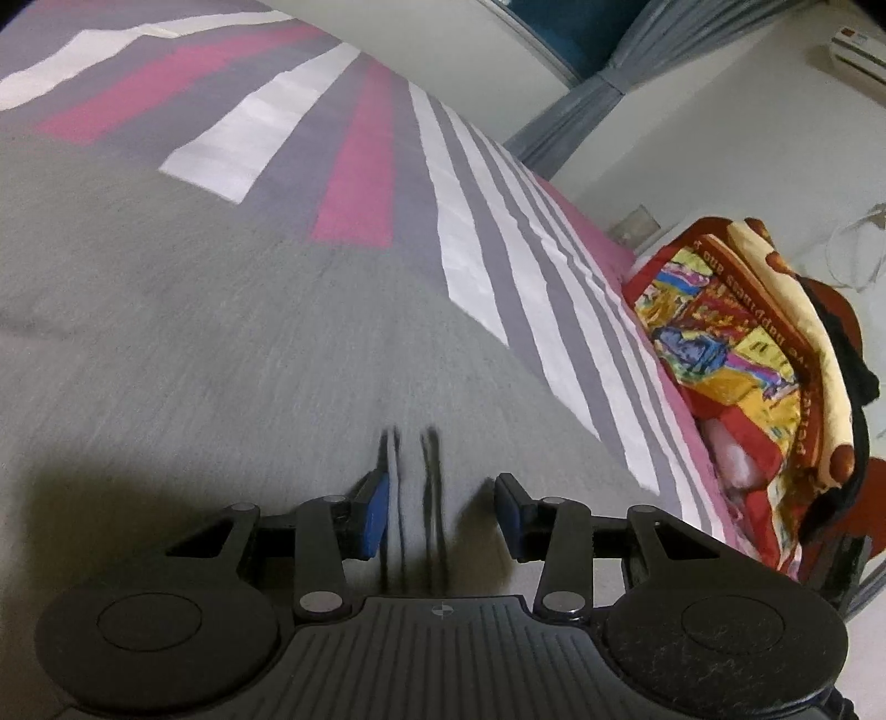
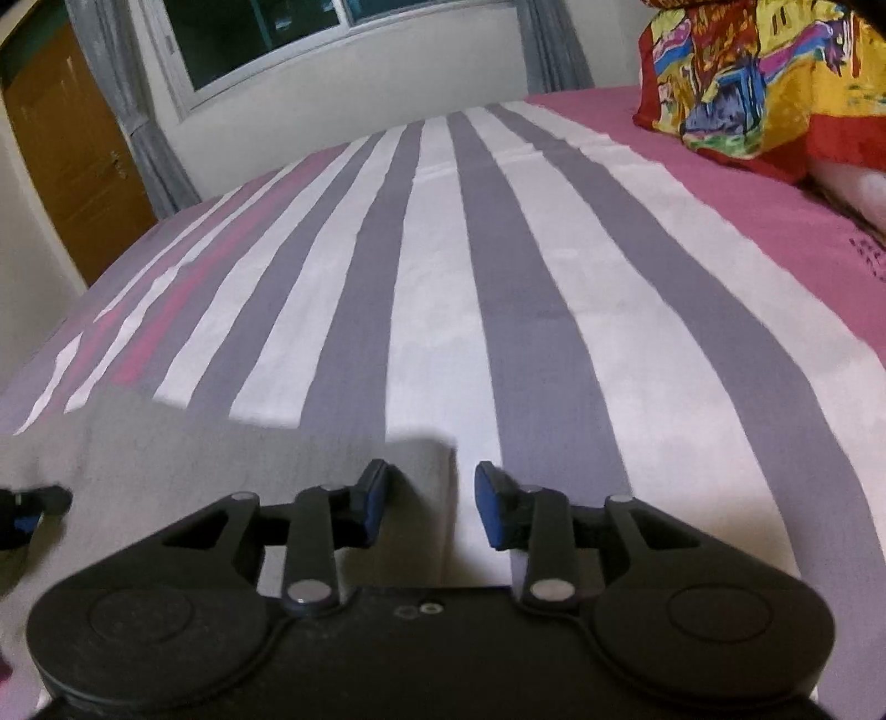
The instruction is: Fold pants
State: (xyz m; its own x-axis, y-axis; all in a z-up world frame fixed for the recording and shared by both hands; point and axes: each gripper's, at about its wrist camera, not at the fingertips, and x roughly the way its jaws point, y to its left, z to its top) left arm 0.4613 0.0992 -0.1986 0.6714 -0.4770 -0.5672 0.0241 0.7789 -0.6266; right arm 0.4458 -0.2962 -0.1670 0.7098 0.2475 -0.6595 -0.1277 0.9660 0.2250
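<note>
Black linkage arms of the left gripper (image 1: 440, 512) fill the bottom of the left wrist view, its blue pads spread apart over the grey pants (image 1: 221, 343), pinching nothing. Dark stripes on the pants run between the pads. Toward 12 o'clock lies the striped bedsheet (image 1: 476, 249); at 3 o'clock sits a colourful blanket pile (image 1: 736, 332).

From the right wrist view, the right gripper (image 2: 429, 501) also stands spread, straddling the pants' corner edge (image 2: 310, 471), which spreads toward 9 o'clock. At 9 o'clock the other gripper's tip (image 2: 33, 507) shows; a window (image 2: 266, 33) sits at 12.
</note>
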